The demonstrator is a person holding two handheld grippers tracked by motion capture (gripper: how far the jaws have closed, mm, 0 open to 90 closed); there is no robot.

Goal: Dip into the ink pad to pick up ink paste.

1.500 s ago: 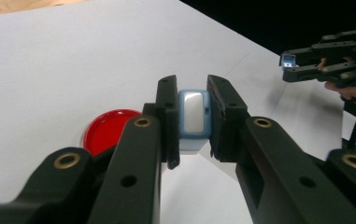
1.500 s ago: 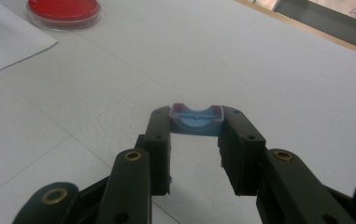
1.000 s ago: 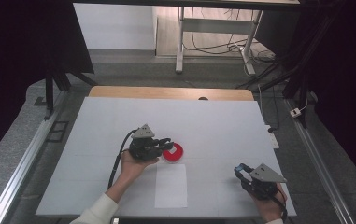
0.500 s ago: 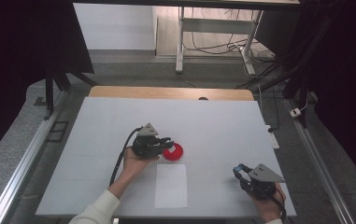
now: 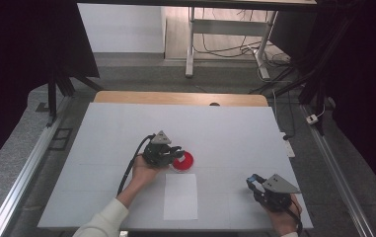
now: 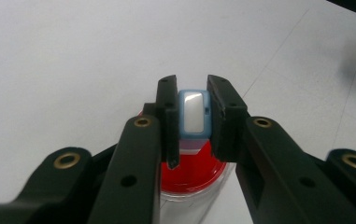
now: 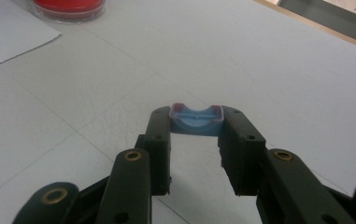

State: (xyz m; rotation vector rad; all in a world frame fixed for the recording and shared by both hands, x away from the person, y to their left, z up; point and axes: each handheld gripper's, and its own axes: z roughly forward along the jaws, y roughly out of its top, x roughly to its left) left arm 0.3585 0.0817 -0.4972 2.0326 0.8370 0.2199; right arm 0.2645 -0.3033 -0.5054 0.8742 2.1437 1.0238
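My left gripper is shut on a small light-blue block with a white face. It holds the block just over a round red dish with a clear rim. From above, the left gripper reaches over the left edge of the red dish at mid-table. My right gripper is shut on a light-blue curved piece with a reddish edge, low over the table. In the high view the right gripper sits at the near right of the white table.
A white paper sheet lies flat just in front of the red dish, between the two hands; its corner shows beside the dish in the right gripper view. A wooden strip edges the table's far side.
My left gripper has edged right towards the red dish and sunk a little, still shut on the block. The right gripper has kept still.
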